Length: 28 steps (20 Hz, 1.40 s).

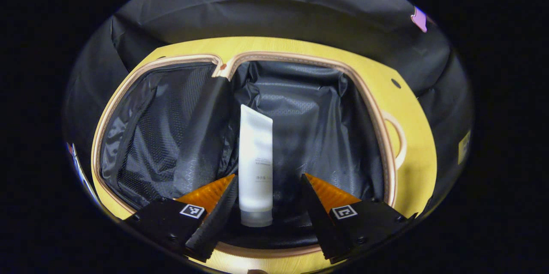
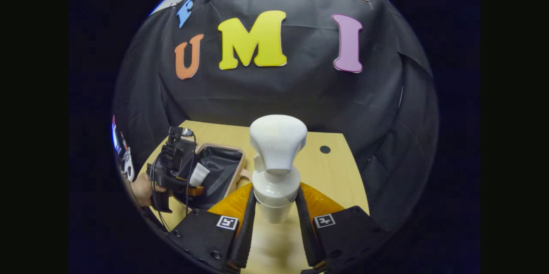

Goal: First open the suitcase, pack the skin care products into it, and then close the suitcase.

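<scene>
— Nearest the lens, what's between the left gripper [image 1: 268, 179] fingers?

— White tube [image 1: 255, 167], cap end toward the camera. The left finger seems to touch it; the right one stands clear, so the jaws are parted and not clamping it. The grey print on the tube is too small to read.

— Where is the tube?

— Over the open suitcase [image 1: 300, 137], in the right-hand compartment with the loose black lining. A zipped mesh divider covers the left compartment. The tan zip rim runs all round; the pale wood bench [image 1: 411, 137] shows as a strip on the far and right sides.

— And the right gripper [image 2: 275, 199]?

— Clenched on a white pump bottle [image 2: 276, 158], both fingers pressing at its collar, held upright above the bench [image 2: 339, 167]. No writing is visible on it.

— Room around it?

— Bare bench to the right and far side, up to a small round hole [image 2: 325, 149]. On the left, well apart, lies the suitcase [image 2: 221, 167], with a hand [image 2: 143, 190] holding the left gripper [image 2: 188, 179] and tube [image 2: 199, 175] over it.
</scene>
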### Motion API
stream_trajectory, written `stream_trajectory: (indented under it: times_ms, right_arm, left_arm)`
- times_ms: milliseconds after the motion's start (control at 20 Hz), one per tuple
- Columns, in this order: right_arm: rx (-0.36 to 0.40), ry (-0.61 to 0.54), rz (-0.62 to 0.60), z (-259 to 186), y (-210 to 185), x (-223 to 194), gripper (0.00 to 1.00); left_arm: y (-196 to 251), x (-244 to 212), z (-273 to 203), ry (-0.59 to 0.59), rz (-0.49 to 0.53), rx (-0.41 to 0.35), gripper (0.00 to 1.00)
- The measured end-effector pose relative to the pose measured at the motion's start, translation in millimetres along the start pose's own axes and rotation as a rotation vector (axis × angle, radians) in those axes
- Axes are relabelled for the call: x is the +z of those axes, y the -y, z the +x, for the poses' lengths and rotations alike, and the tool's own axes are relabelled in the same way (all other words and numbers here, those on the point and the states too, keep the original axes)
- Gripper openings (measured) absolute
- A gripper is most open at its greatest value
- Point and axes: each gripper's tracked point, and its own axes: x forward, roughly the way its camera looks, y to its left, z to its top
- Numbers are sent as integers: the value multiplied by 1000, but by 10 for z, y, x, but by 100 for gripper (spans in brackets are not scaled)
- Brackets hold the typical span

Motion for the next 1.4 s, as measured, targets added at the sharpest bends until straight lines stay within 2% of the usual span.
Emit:
stream_trajectory:
  times_ms: [100, 300, 500, 600, 750, 900, 950, 1050, 1100, 1150, 1200, 1250, 1400]
  right_arm:
    - [41, 8, -26, 106, -323, 101, 47]
    - [126, -23, -68, 371, -1072, 41, 47]
    - [199, -139, -83, 634, -1753, -409, 47]
    - [208, -223, -67, 771, -1954, -709, 47]
    - [181, -348, -17, 972, -2067, -1066, 47]
    - [132, -439, 21, 1081, -2108, -1271, 48]
    - [113, -444, 17, 1130, -2083, -1269, 44]
    - [81, -464, 31, 1193, -2093, -1277, 47]
    - [69, -493, 43, 1237, -2085, -1321, 44]
    - [50, -466, 67, 1356, -2086, -1258, 45]
    - [39, -483, 77, 1445, -2102, -1271, 48]
    - [26, -483, 87, 1534, -2117, -1277, 45]
    - [-9, -512, 104, 1733, -2098, -1339, 47]
  left_arm:
    - [13, 100, -217, 66, -3, -36, 92]
    - [-274, 299, -813, 232, 55, 17, 95]
    - [-499, 521, -1475, 421, 111, -3, 97]
    - [-662, 692, -1812, 536, 170, 23, 96]
    - [-831, 953, -2323, 699, 225, 58, 96]
    - [-927, 1128, -2665, 821, 229, 86, 96]
    - [-954, 1153, -2723, 840, 234, 96, 96]
    - [-1030, 1156, -2851, 867, 240, 108, 100]
    - [-1061, 1186, -2870, 878, 236, 105, 96]
    - [-1106, 1220, -2885, 887, 226, 101, 96]
    - [-1143, 1232, -2914, 888, 213, 96, 96]
    - [-1182, 1258, -2933, 885, 201, 97, 96]
    - [-1349, 1337, -2983, 891, 188, 120, 96]
